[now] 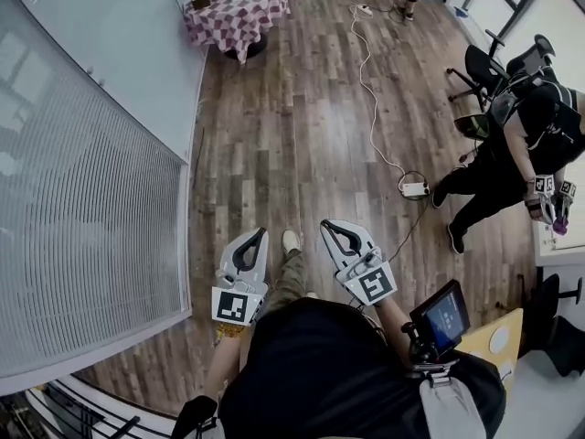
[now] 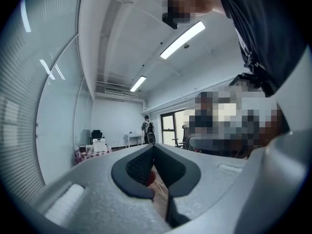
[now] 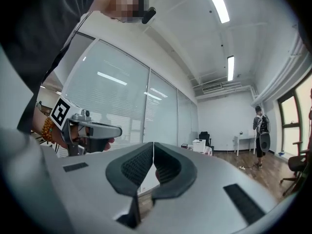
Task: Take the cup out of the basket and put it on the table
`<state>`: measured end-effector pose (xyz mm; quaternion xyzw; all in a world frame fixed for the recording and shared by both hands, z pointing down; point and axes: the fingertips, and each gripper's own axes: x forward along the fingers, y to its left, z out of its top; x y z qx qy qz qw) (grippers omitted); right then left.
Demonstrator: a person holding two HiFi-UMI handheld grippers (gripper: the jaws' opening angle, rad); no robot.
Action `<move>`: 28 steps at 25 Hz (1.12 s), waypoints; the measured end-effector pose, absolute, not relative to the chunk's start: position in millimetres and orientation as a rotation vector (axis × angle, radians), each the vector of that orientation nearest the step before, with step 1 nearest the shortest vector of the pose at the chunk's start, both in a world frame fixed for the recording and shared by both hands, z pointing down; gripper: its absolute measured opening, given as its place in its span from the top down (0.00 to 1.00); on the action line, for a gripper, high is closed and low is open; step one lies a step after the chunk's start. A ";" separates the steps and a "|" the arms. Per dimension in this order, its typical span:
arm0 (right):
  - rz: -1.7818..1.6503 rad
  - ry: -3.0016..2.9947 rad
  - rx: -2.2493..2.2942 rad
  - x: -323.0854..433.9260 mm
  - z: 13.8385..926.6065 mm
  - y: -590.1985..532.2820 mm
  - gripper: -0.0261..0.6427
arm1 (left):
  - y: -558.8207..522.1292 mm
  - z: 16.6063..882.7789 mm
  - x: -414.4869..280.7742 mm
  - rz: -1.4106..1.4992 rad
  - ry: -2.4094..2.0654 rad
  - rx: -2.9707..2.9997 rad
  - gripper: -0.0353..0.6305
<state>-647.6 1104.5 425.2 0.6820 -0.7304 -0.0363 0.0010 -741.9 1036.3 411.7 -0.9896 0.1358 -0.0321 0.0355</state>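
No cup and no basket can be made out in any view. My left gripper (image 1: 259, 235) is held level at waist height over the wooden floor, its jaws closed tip to tip with nothing between them (image 2: 154, 146). Beside it on the right, my right gripper (image 1: 326, 225) is also level and shut, empty (image 3: 153, 144). In the right gripper view the left gripper (image 3: 92, 130) shows at the left, in front of the glass wall. Both point down the room toward a table with a checkered cloth (image 1: 239, 15).
A glass wall (image 1: 101, 154) runs along the left. A white cable (image 1: 368, 90) crosses the floor to a power strip (image 1: 414, 189). Another person (image 1: 512, 154) with grippers stands at the right near office chairs (image 1: 484, 67). A white box (image 2: 99, 142) sits on the checkered table.
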 end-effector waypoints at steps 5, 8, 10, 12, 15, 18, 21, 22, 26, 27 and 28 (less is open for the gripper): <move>-0.126 -2.294 2.130 -610.8 404.2 1040.3 0.94 | 975.2 392.2 -685.9 0.026 0.341 -3.065 0.94; -0.148 -2.293 2.118 -597.4 394.0 995.3 0.94 | 936.4 382.6 -669.4 0.096 0.321 -3.083 0.94; -0.171 -2.284 2.118 -590.7 390.3 969.0 0.94 | 913.2 379.5 -662.9 0.140 0.307 -3.081 0.94; -0.179 -2.287 2.109 -585.6 390.0 946.1 0.94 | 890.7 380.5 -657.8 0.162 0.300 -3.087 0.94; -0.175 -2.284 2.115 -575.6 392.6 917.0 0.94 | 854.3 381.9 -648.6 0.215 0.320 -3.096 0.94; -0.152 -2.262 2.132 -564.0 396.1 898.1 0.94 | 830.0 375.2 -640.6 0.236 0.364 -3.079 0.94; -0.131 -2.259 2.125 -555.9 400.2 879.5 0.94 | 813.1 372.4 -634.7 0.207 0.398 -3.067 0.94; -0.133 -2.265 2.121 -554.3 399.5 871.3 0.94 | 805.5 373.1 -632.4 0.202 0.402 -3.075 0.94; -0.124 -2.287 2.095 -548.2 400.8 838.3 0.94 | 775.0 380.7 -624.0 0.186 0.417 -3.106 0.94; -0.125 -2.294 2.086 -545.5 402.4 830.5 0.94 | 769.6 382.6 -621.1 0.174 0.420 -3.106 0.94; -0.125 -2.304 2.077 -542.5 404.0 822.5 0.94 | 764.9 384.5 -618.3 0.156 0.423 -3.101 0.94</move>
